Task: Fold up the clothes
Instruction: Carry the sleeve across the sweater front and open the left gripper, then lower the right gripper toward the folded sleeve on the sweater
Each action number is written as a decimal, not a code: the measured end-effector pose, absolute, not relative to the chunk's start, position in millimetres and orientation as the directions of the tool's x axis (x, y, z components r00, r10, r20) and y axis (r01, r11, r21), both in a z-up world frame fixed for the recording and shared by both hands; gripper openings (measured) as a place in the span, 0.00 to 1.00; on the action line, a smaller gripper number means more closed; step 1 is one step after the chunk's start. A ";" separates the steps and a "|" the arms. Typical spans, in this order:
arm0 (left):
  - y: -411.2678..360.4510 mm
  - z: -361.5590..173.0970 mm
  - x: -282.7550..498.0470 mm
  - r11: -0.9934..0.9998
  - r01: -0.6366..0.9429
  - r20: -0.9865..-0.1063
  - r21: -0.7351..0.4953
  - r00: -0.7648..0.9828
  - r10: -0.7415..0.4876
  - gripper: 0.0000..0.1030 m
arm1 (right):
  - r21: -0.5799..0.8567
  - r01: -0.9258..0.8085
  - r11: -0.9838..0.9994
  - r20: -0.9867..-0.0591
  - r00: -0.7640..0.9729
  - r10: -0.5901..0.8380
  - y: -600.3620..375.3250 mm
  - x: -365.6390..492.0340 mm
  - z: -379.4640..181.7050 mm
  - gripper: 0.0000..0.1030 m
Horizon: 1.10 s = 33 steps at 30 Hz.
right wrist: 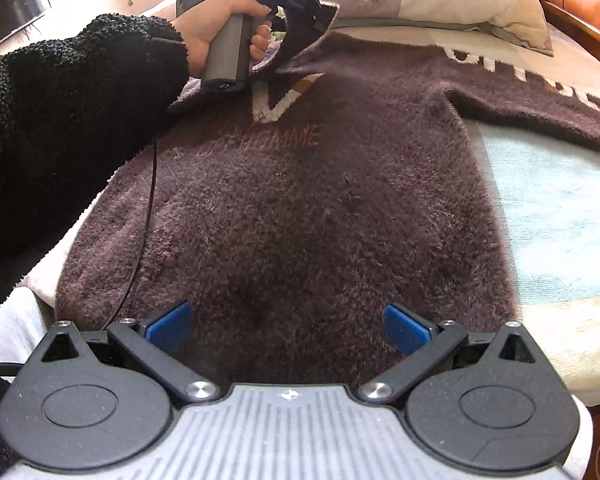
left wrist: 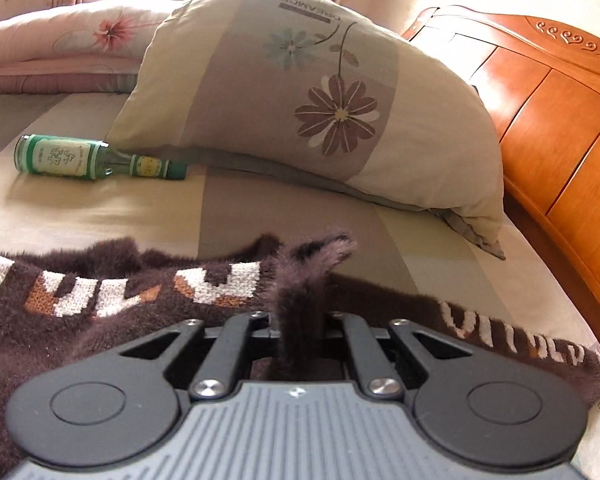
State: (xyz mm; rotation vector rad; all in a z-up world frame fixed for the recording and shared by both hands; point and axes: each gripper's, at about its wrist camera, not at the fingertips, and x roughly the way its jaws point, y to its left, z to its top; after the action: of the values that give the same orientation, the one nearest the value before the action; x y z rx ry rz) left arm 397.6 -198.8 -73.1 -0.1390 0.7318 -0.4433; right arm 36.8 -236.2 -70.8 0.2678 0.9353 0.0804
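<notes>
A fuzzy dark brown sweater (right wrist: 300, 208) with white and orange lettering lies spread flat on the bed, one sleeve (right wrist: 540, 96) stretched to the right. My left gripper (left wrist: 298, 320) is shut on a pinched fold of the sweater (left wrist: 300, 300) near its upper edge, a tuft sticking up past the jaws. In the right wrist view the left gripper (right wrist: 300, 28) lifts that corner, held by a hand (right wrist: 216, 28) in a black knit sleeve. My right gripper (right wrist: 288, 328) stands open over the sweater's lower hem, its blue pads (right wrist: 404, 330) wide apart with nothing between them.
A flowered pillow (left wrist: 300, 100) leans against the orange wooden headboard (left wrist: 560, 120). A green glass bottle (left wrist: 96, 158) lies on its side on the striped bedsheet (left wrist: 100, 208). A pink quilt (left wrist: 60, 52) is piled at the back. A black cable (right wrist: 148, 208) trails across the sweater's left side.
</notes>
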 end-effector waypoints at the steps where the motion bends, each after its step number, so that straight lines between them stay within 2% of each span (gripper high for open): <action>1: -199.3 -75.0 398.4 0.900 0.337 -0.617 -0.276 0.656 -0.435 0.05 | 0.262 0.049 0.964 -0.783 0.594 0.183 -236.7 37.0 -71.0 1.00; 10: -206.5 -81.5 401.5 0.905 0.318 -0.610 -0.283 0.669 -0.425 0.07 | 0.260 0.073 0.963 -0.786 0.595 0.167 -242.6 31.3 -74.4 1.00; 13: -211.4 -85.4 401.0 0.888 0.334 -0.637 -0.317 0.619 -0.460 0.23 | 0.261 0.082 0.962 -0.786 0.596 0.162 -244.5 30.2 -74.9 1.00; 15: -216.6 -83.5 395.8 0.853 0.387 -0.634 -0.350 0.573 -0.520 0.29 | 0.260 0.082 0.962 -0.785 0.598 0.162 -245.1 29.3 -74.7 1.00; 17: -222.6 -76.8 387.1 0.829 0.436 -0.620 -0.350 0.555 -0.554 0.41 | 0.258 0.080 0.963 -0.785 0.599 0.161 -244.3 28.7 -74.0 1.00; 22: -218.3 -50.1 366.9 0.771 0.569 -0.601 -0.287 0.520 -0.607 0.46 | 0.253 0.073 0.965 -0.776 0.611 0.158 -240.9 23.3 -68.3 1.00; 24: -197.9 -40.0 362.1 0.779 0.584 -0.603 -0.229 0.543 -0.584 0.49 | 0.255 0.067 0.964 -0.776 0.609 0.163 -238.7 25.7 -68.6 1.00; 27: -152.8 -32.1 360.9 0.814 0.560 -0.605 -0.154 0.598 -0.526 0.62 | 0.259 0.059 0.964 -0.777 0.606 0.171 -235.3 29.8 -69.4 1.00; 29: -114.7 -33.6 365.0 0.848 0.514 -0.614 -0.130 0.629 -0.476 0.65 | 0.261 0.053 0.964 -0.778 0.603 0.177 -233.0 32.6 -70.0 1.00; 31: -75.8 -45.9 372.1 0.877 0.446 -0.644 -0.179 0.620 -0.448 0.64 | 0.263 0.047 0.964 -0.778 0.601 0.183 -230.7 35.4 -70.5 1.00; 33: -40.7 -66.2 379.5 0.880 0.375 -0.663 -0.290 0.585 -0.468 0.64 | 0.265 0.042 0.963 -0.779 0.598 0.188 -228.5 38.2 -71.1 1.00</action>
State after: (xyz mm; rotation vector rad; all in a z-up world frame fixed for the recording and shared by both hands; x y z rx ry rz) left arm 379.5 -40.7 -66.2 -0.1237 0.8081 -0.4933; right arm 38.2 -228.5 -71.1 0.2683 0.9285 0.0863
